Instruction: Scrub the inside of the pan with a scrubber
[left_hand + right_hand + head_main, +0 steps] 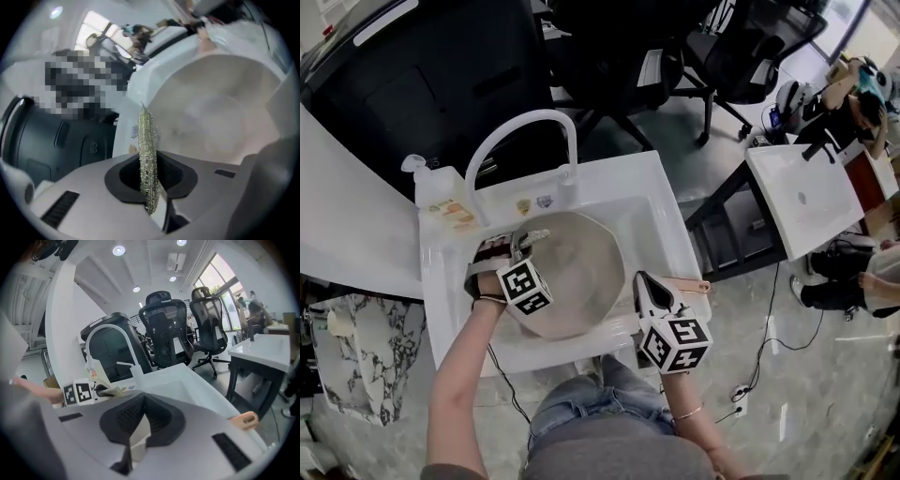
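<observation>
Between the jaws of our left gripper (150,180) the scrubber (146,136) is clamped edge-on, a thin metallic mesh pad whose long axis runs straight up the left gripper view, along the jaws and past their tips. From those tips the pan (572,267) opens ahead and to the right: its pale inside fills the upper right of that view, while the scrubber's far end sits by the rim at the bowl's left edge. We cannot tell whether mesh and metal touch. In the head view the same relation reads as scrubber at the upper left of the pan, bowl spreading away toward the lower right. Our right gripper (138,437) has its jaws closed on a thin pale edge, which we take to be the pan's rim. It sits at the right side of the pan, just beside the handle (689,284) that points toward the frame's right. We judge that the left gripper is the nearer one to the inside surface, and that the scrubbing stroke should carry the pad down and to the right into the bowl while the right one steadies the tilted pan. All this lies within the white sink (666,220), with the arched faucet (520,131) above it.
</observation>
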Demonstrator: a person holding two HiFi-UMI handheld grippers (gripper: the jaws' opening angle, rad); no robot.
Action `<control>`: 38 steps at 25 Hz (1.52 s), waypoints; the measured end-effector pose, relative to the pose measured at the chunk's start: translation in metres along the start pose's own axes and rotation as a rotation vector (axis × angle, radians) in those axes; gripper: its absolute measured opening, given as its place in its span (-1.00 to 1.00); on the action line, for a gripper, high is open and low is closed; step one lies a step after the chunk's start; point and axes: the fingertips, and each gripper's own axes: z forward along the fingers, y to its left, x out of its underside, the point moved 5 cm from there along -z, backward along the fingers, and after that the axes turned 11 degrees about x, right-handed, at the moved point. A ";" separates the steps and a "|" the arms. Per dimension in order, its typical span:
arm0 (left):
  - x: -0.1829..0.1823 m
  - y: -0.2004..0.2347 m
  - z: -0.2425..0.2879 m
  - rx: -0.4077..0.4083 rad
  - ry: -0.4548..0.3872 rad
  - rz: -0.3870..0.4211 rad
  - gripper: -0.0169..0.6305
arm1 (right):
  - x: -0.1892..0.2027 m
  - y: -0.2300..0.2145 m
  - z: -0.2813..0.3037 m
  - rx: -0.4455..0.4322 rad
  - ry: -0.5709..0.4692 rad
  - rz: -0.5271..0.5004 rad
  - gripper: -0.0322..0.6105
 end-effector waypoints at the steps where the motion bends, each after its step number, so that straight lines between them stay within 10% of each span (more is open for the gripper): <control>1: -0.003 -0.008 0.004 -0.003 0.040 0.110 -0.74 | 0.002 -0.002 -0.003 0.009 0.001 0.006 -0.87; 4: -0.007 -0.032 0.016 0.039 0.155 0.357 -0.74 | 0.005 -0.007 -0.010 0.030 0.001 0.019 -0.87; 8: 0.001 -0.063 0.019 0.235 0.255 0.418 -0.75 | 0.007 -0.009 -0.017 0.035 -0.004 0.027 -0.87; 19: 0.020 -0.114 -0.011 0.723 0.398 0.277 -0.77 | 0.008 -0.004 -0.028 0.016 -0.016 0.044 -0.87; 38: -0.040 -0.154 -0.045 1.192 0.193 -0.049 -0.77 | 0.013 -0.011 -0.056 0.031 -0.031 0.055 -0.87</control>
